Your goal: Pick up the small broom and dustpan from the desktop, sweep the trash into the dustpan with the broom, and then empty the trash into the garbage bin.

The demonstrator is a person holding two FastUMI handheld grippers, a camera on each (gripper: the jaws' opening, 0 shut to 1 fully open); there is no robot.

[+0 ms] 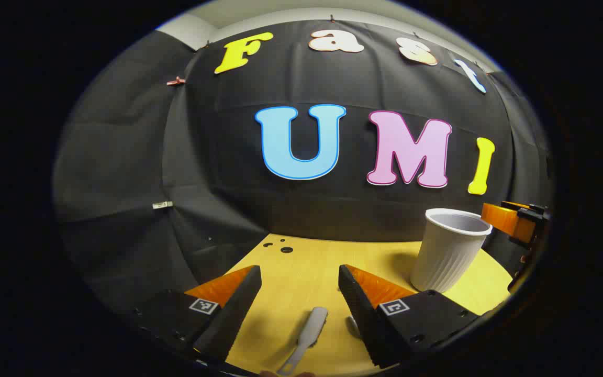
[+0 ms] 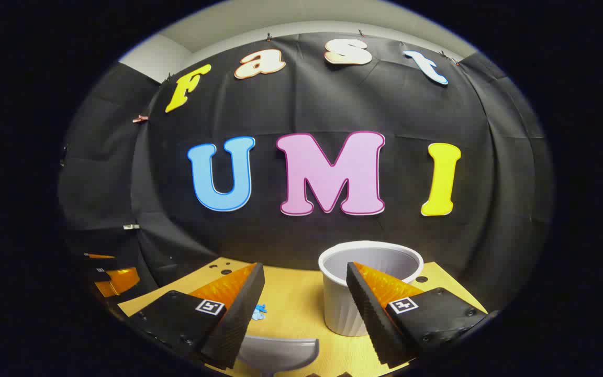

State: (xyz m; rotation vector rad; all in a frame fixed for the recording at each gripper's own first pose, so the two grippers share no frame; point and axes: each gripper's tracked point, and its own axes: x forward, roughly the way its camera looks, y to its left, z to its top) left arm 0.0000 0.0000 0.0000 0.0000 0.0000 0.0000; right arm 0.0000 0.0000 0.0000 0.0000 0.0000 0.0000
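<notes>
In front of me the yellow wooden counter point(image 1: 306, 262) runs back to the black cloth wall, with a few small round holes near its far edge. A white ribbed cup point(image 1: 450, 250) stands upright on it. Near the cup, toward me, lies a small grey broom point(image 1: 309, 331). Also toward me from the cup sits the grey dustpan point(image 2: 278, 353), and beside that lies a small blue scrap point(image 2: 259, 310).

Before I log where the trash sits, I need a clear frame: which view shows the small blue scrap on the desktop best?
The right gripper view: the blue scrap lies on the yellow desktop, partly hidden behind one finger of the open right gripper, just beyond the dustpan. I cannot make the scrap out in the left gripper view.
</notes>
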